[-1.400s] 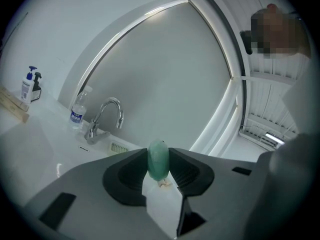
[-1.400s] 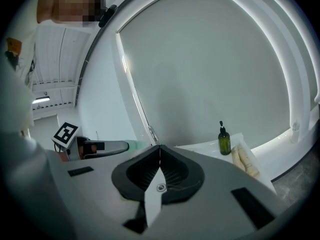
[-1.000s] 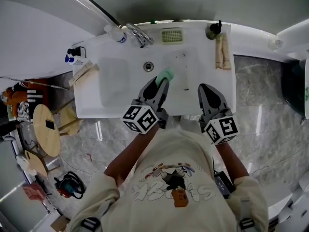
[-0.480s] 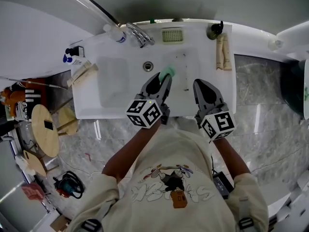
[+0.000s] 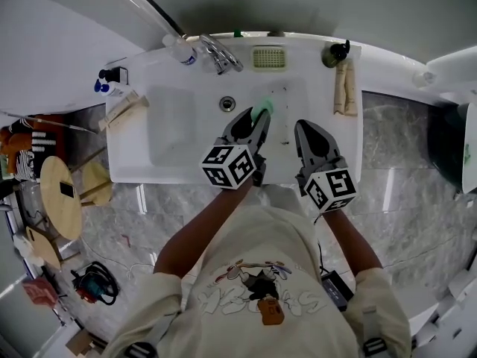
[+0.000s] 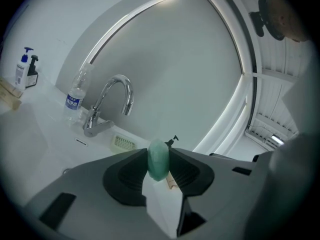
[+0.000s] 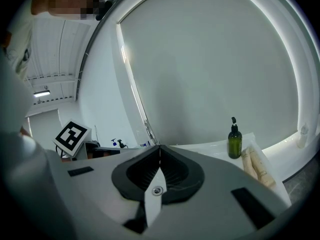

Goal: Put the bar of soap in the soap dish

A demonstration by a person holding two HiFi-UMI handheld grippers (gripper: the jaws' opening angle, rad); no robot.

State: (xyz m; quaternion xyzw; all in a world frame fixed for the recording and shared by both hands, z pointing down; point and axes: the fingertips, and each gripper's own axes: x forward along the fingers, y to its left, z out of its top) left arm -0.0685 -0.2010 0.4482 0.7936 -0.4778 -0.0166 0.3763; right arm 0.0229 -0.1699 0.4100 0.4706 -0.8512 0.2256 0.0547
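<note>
White sink counter [image 5: 134, 155] lies below. The left gripper [image 5: 258, 118] pinches the green soap [image 6: 158, 160] by its flat sides, likely to carry it to the dish [image 5: 267, 57]. The right gripper [image 5: 305, 128] hangs closed and empty.

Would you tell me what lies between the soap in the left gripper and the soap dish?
Nothing: in the head view only bare white basin separates the soap, clamped in the left gripper, from the soap dish.

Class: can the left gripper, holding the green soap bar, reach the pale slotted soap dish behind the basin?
Probably yes: the left gripper, shut on the green soap bar, faces the empty pale slotted soap dish; the chrome faucet stands aside.
</note>
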